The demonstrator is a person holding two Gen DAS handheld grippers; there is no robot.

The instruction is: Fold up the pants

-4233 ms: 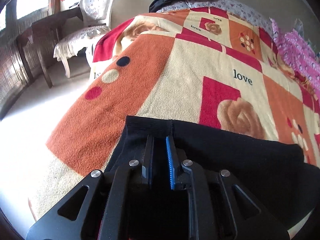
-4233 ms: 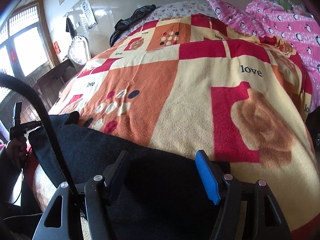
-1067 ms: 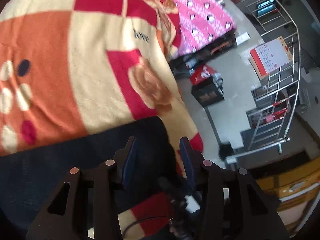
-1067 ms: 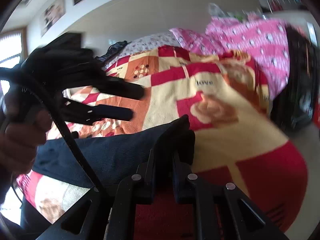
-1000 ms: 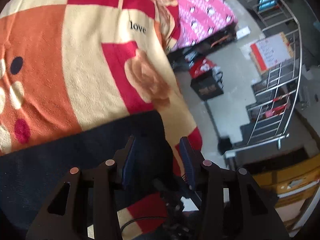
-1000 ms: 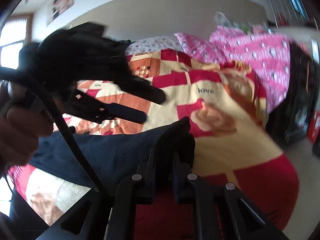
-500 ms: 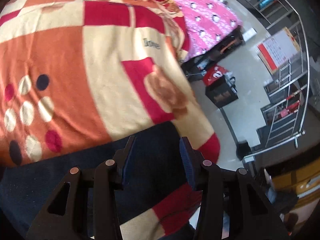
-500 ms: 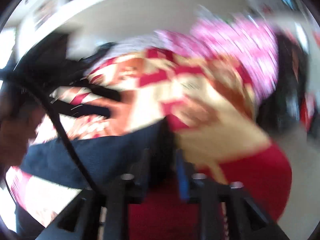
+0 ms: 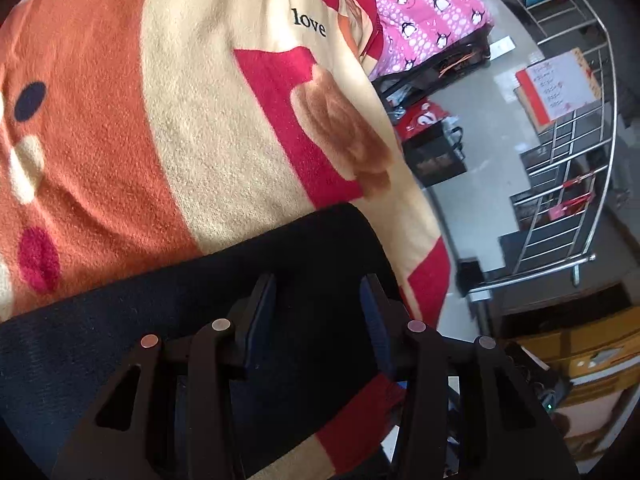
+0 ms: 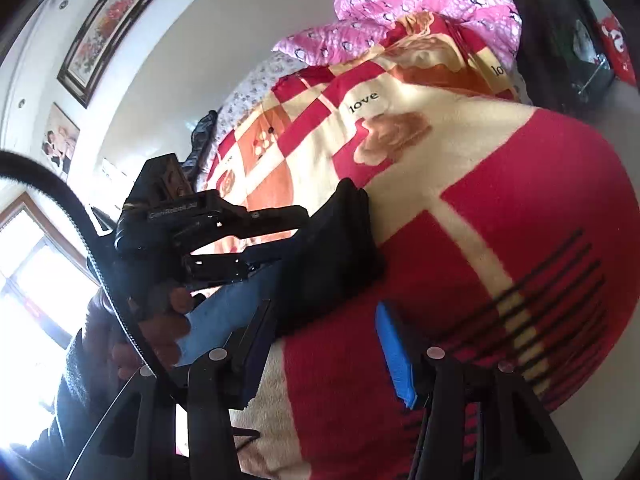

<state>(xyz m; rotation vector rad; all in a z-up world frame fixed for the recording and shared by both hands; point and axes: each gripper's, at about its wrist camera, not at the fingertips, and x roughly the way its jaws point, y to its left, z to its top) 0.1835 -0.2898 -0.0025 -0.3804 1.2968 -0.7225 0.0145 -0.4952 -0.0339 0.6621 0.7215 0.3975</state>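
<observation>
Pants: a dark, flat band lying along the near edge of the patterned blanket, its right end rounded where the cloth doubles back, close to the bed's right corner. In the right wrist view the same end shows as a thick stack of layers, so at least one fold appears made; how many layers lie there cannot be told from the dark cloth, and the pants' left part runs out of frame, so further folding probably remains.

Left gripper: jaws parted, poised over the folded end with the cloth showing between them, the pads not seen pressing on it.

Right gripper: jaws apart, having just been opening; only blanket lies between them, the pants just beyond their left finger.

The left wrist view alone shows the floor, a steel railing and a pink penguin-print quilt to the right. The right wrist view alone shows the left gripper from the side, the hand holding it, and the framed picture on the far wall.
</observation>
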